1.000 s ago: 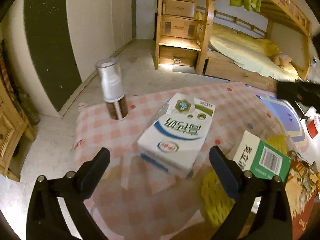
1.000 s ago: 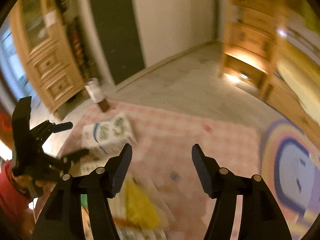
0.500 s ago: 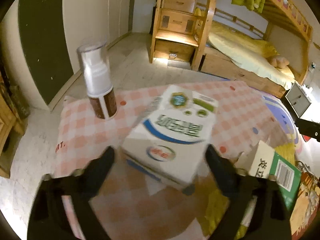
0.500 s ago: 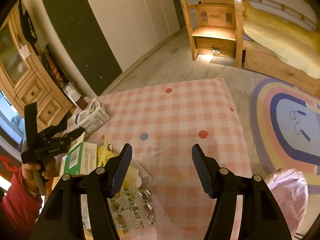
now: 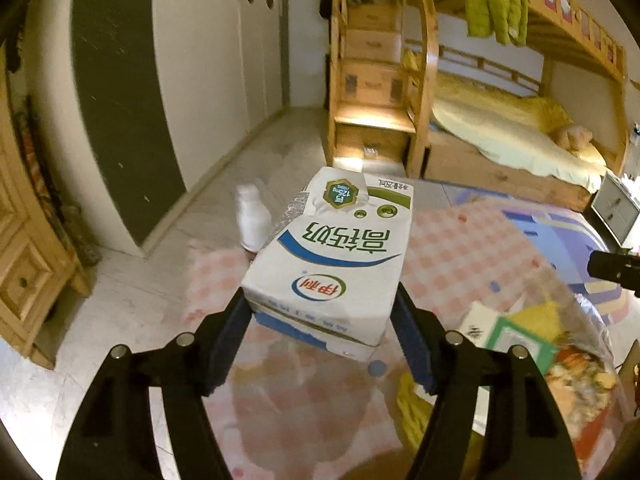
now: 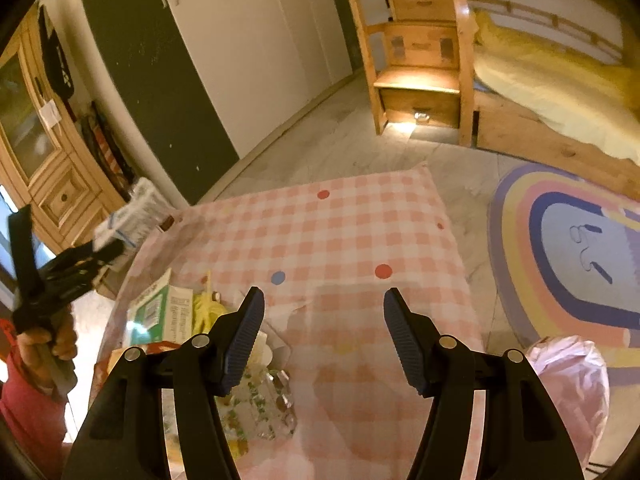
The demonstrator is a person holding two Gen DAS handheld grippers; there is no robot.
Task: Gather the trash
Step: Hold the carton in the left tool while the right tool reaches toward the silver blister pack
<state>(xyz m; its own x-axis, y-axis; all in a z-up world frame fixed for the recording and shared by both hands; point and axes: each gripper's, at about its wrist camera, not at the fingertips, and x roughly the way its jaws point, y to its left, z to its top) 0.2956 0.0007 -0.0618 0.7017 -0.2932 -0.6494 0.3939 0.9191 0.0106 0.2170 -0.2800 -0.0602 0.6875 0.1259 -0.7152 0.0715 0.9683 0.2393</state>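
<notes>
My left gripper (image 5: 322, 316) has just been closing, and its jaws now pinch one white milk carton (image 5: 334, 258) by its near end, the carton lifted clear of the pink checked cloth (image 5: 460, 256). My right gripper (image 6: 324, 336) hangs spread over the same cloth, holding nothing. One white bottle (image 5: 251, 222) stands behind the carton. One green-and-white box (image 6: 154, 312) lies left of the right gripper's fingers, amid wrappers. One pink bag (image 6: 568, 380) sits at right.

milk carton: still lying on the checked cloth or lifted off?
Lifted. The milk carton is clamped between the left gripper fingers, whose jaws have just been closing, and hangs clear above the checked cloth.
</notes>
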